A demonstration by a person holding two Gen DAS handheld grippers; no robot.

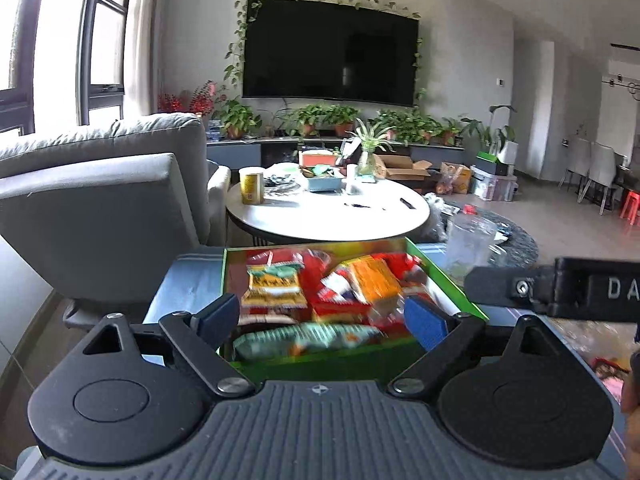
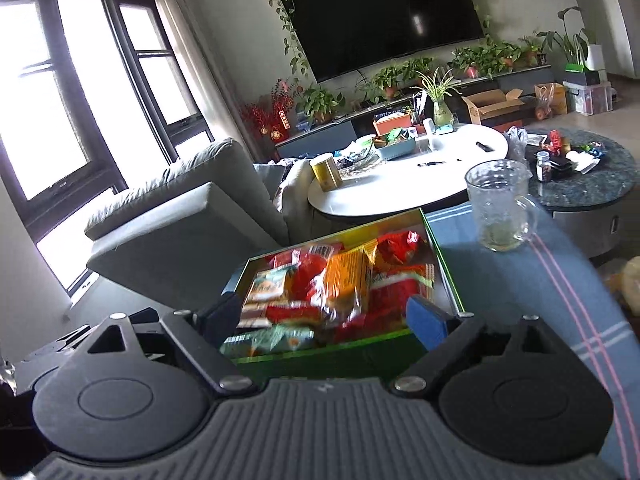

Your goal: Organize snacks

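A green box (image 1: 320,364) (image 2: 328,356) sits on a blue cloth, filled with snack packets: an orange packet (image 1: 374,280) (image 2: 346,280), a yellow packet (image 1: 274,286), a pale green packet (image 1: 304,338) (image 2: 272,340) along the near wall, and several red ones (image 2: 400,246). My left gripper (image 1: 322,320) hovers over the box's near end, jaws wide apart and open, holding nothing. My right gripper (image 2: 323,320) hangs over the same near end, also open and empty. Its black body (image 1: 560,288) shows at the right edge of the left wrist view.
A glass mug (image 2: 500,204) (image 1: 468,240) stands on the blue striped cloth (image 2: 520,280), right of the box. Beyond are a cluttered round white table (image 2: 400,184) (image 1: 328,216) and a dark round table (image 2: 580,184). A grey armchair (image 1: 100,200) stands to the left.
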